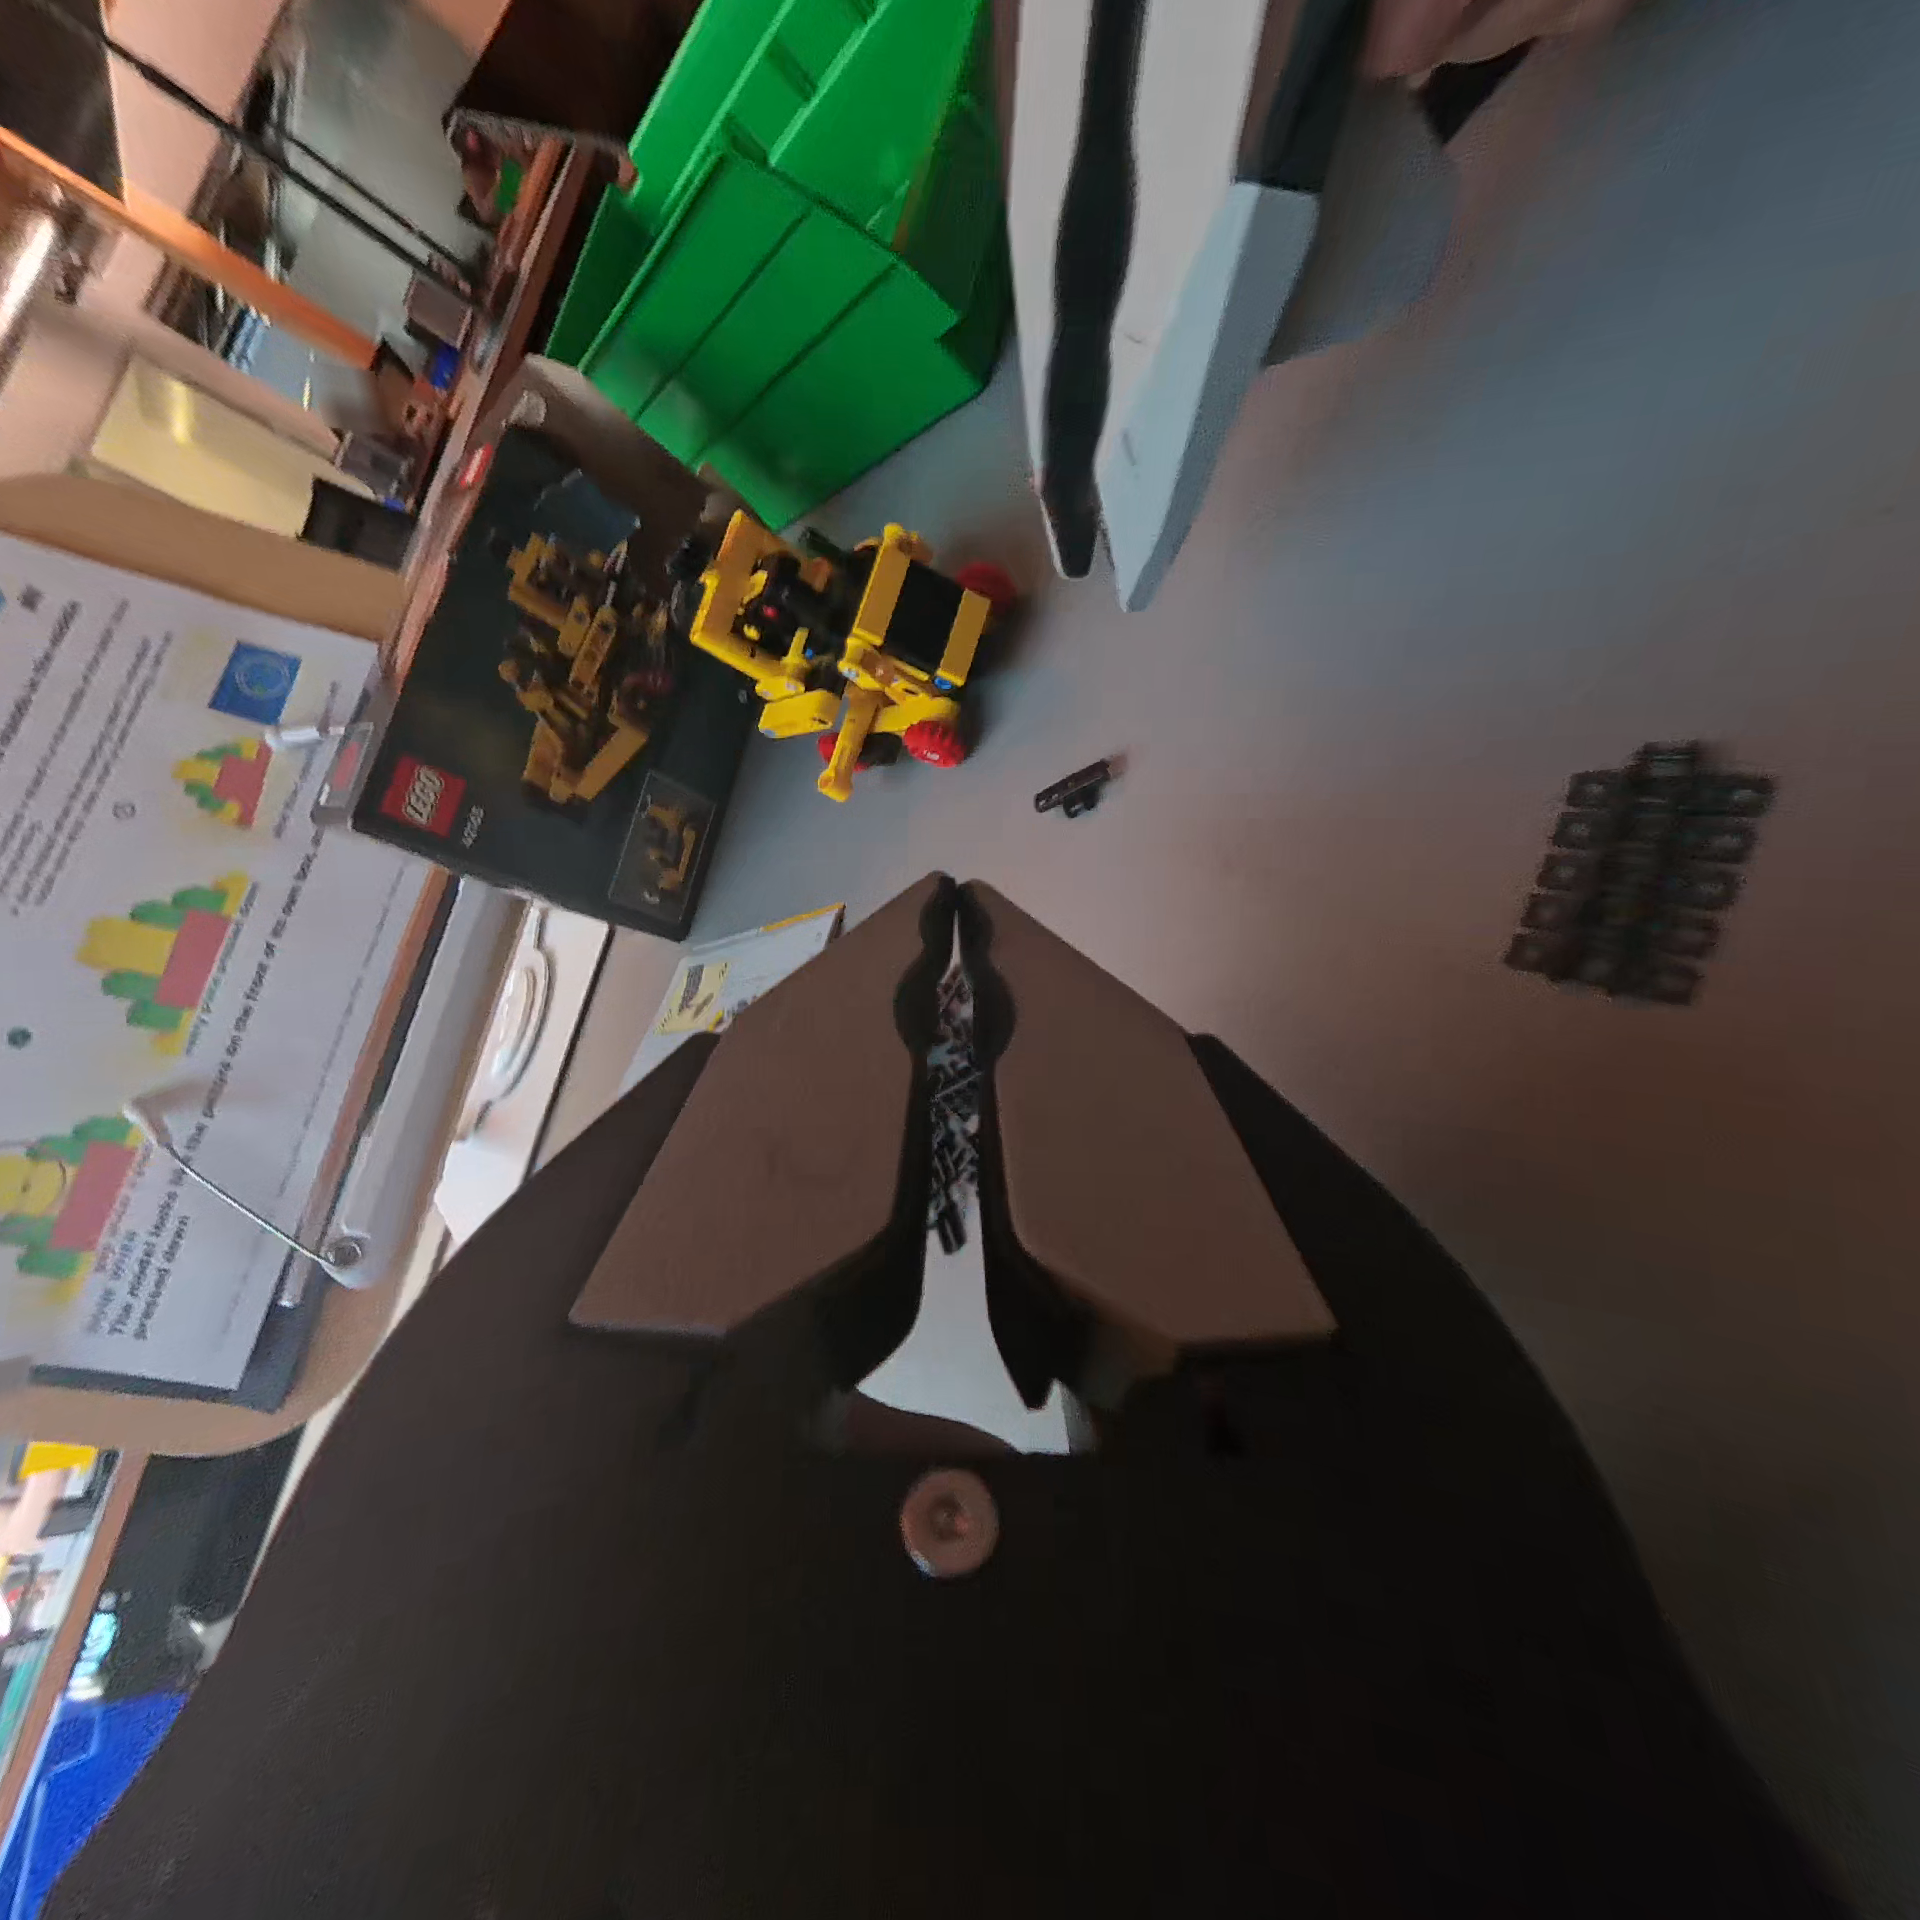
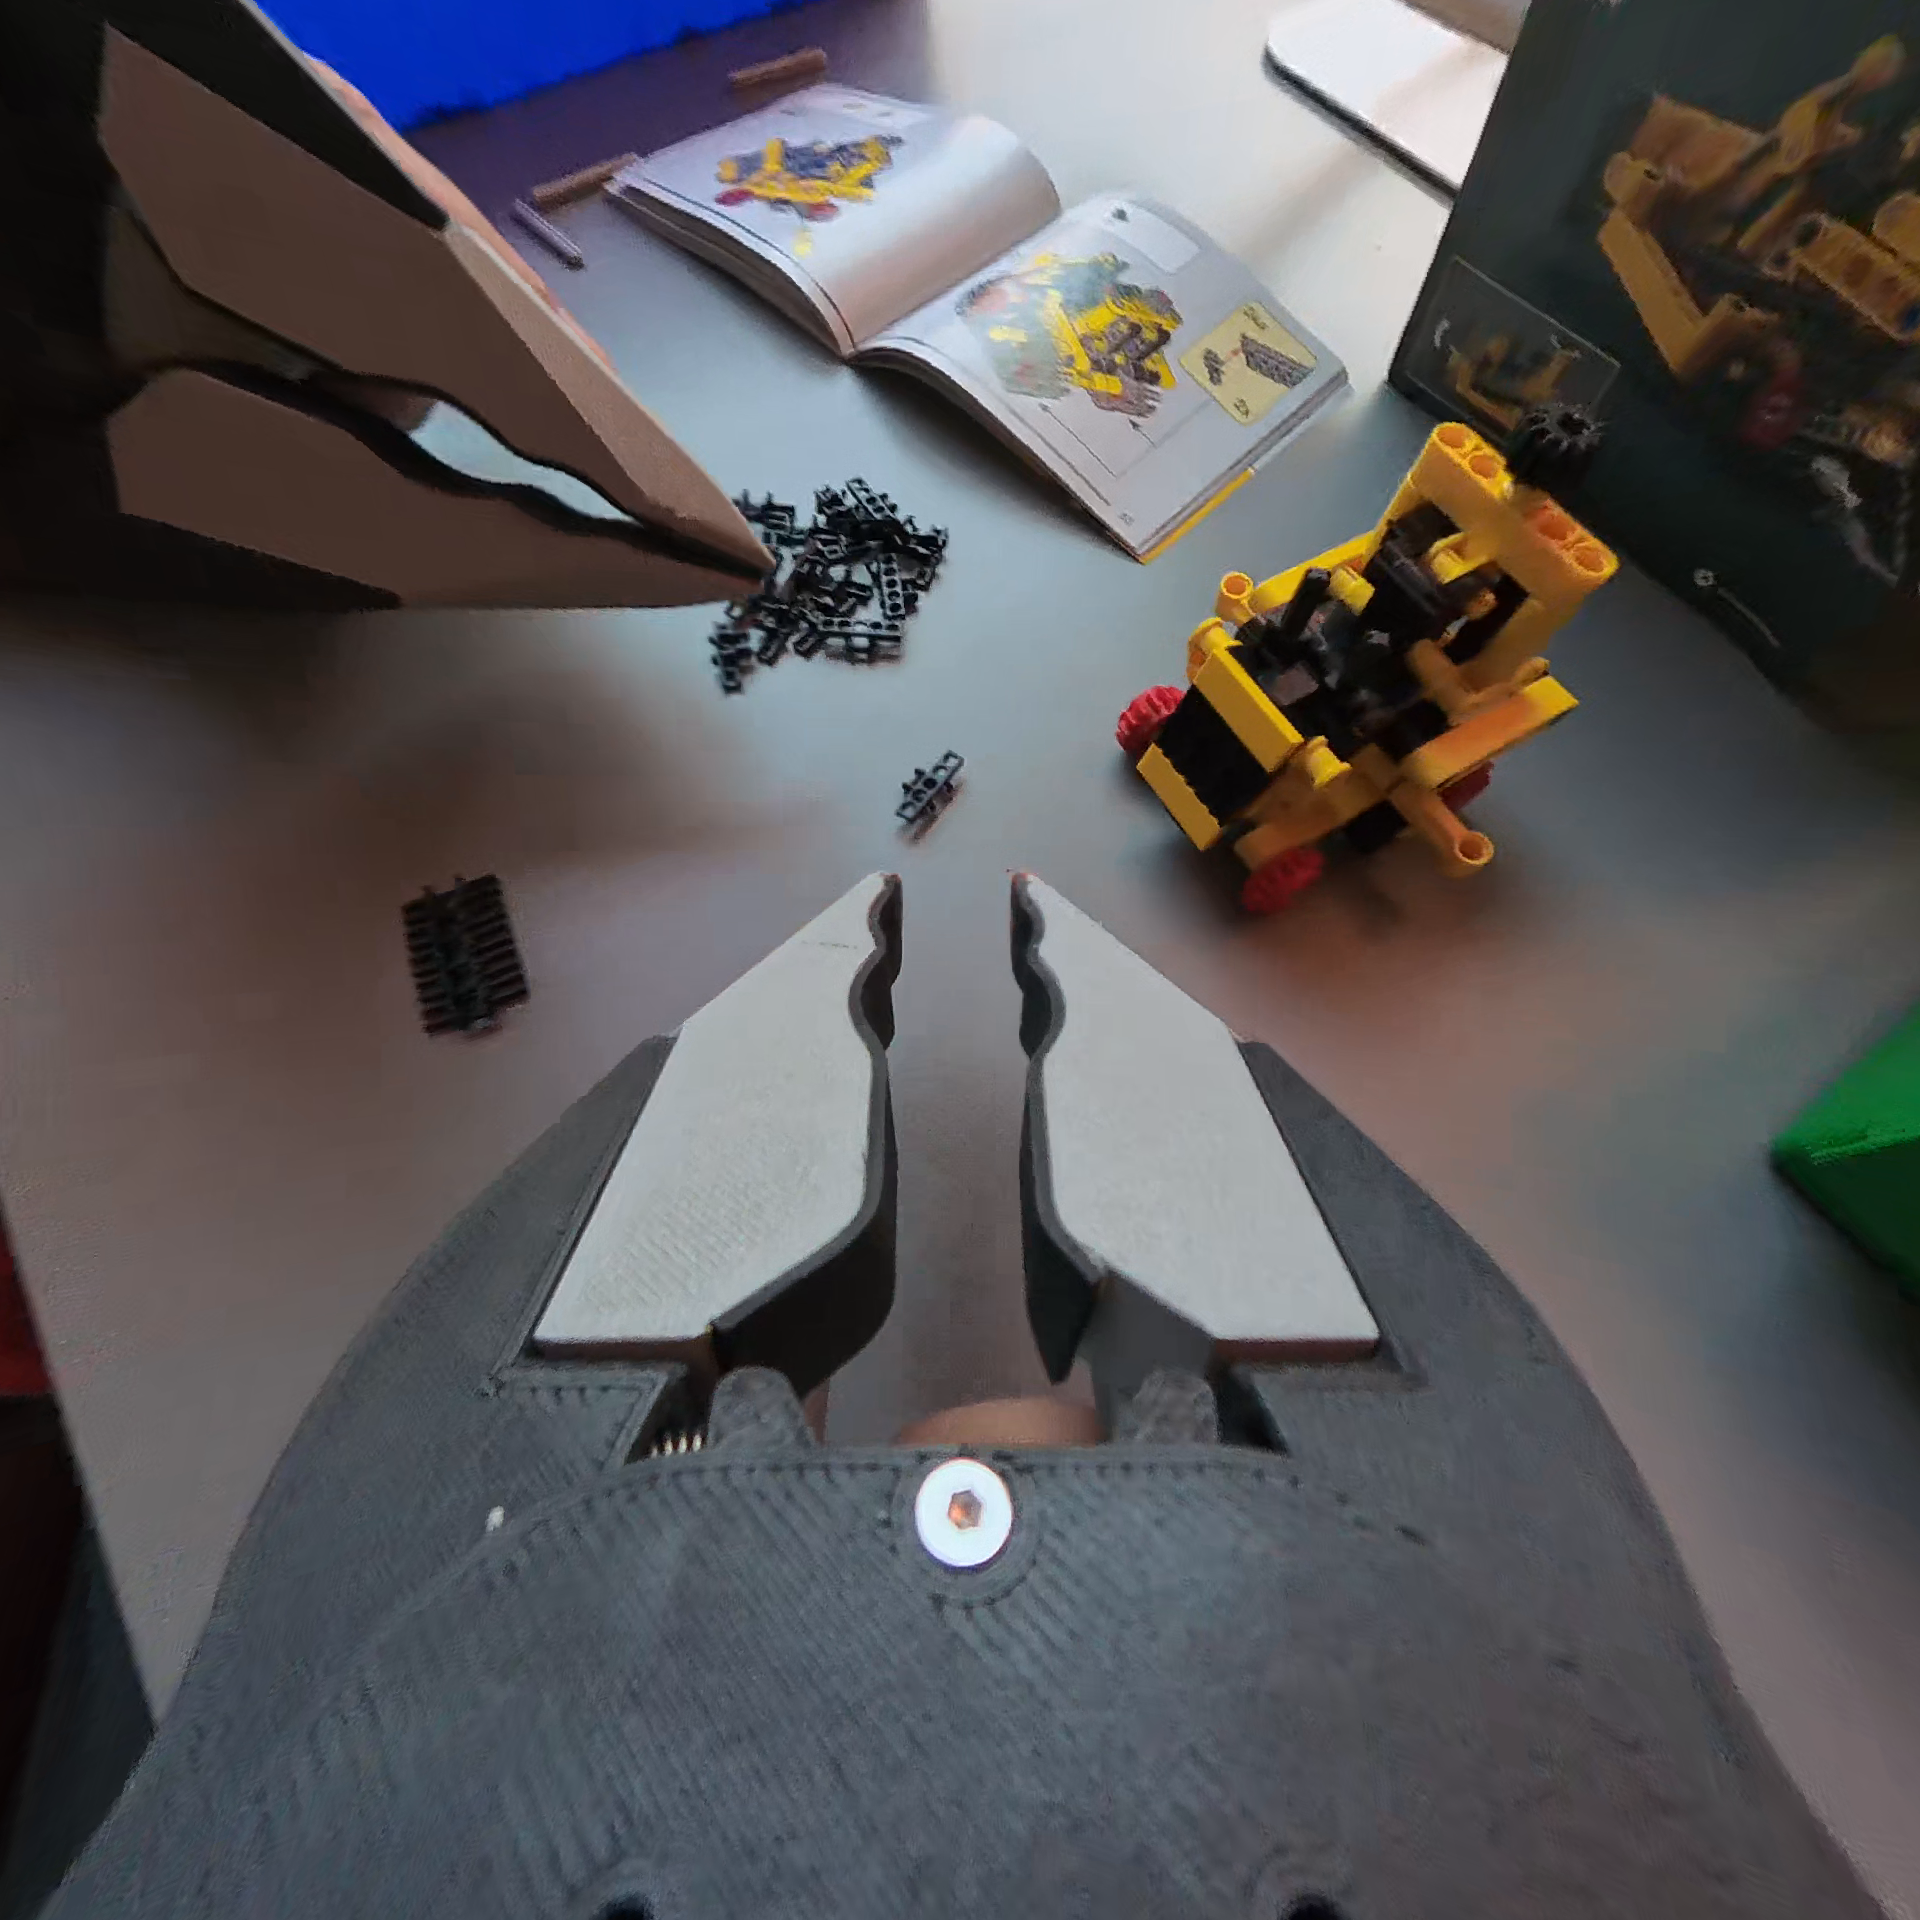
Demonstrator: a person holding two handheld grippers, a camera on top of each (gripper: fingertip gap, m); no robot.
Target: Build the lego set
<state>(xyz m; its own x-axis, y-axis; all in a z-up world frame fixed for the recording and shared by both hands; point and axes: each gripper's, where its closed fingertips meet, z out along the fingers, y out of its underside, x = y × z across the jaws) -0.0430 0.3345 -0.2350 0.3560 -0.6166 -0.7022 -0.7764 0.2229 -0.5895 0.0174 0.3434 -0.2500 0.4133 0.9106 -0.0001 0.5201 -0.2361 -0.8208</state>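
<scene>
Track assembly appears to be the step in hand, judged from the loose black links on the grey table (image 2: 1039,1039) and the open instruction booklet (image 2: 977,312) at upper centre of the right wrist view.

Left gripper (image 2: 764,566): seen from the side at upper left of the right wrist view, tips at the edge of the pile of black track links (image 2: 831,582). Its jaws look pressed together at the tip; whether a link is pinched between them cannot be told. In the left wrist view the links show only through the slit between the fingers.

Right gripper (image 2: 954,883): jaws spread a little, empty, hovering above the table. A single track link (image 2: 928,792) lies just ahead of the tips. A joined strip of links (image 2: 464,954) lies at centre left, well apart from the pile.

Task's thing: yellow and black bulldozer model (image 2: 1361,675), partly built, red wheels on, no tracks fitted. It stands at centre right, near the dark set box (image 2: 1662,343).

Next move, as judged: close on one link, carry it to the strip, line up the hinge ends squarely before pressing. Links are small; a slip is likely.

Room: green bins (image 1: 790,270) at upper centre of the left wrist view, a printed sheet with brick pictures (image 1: 166,935) at left, shelving behind, blurred.
</scene>
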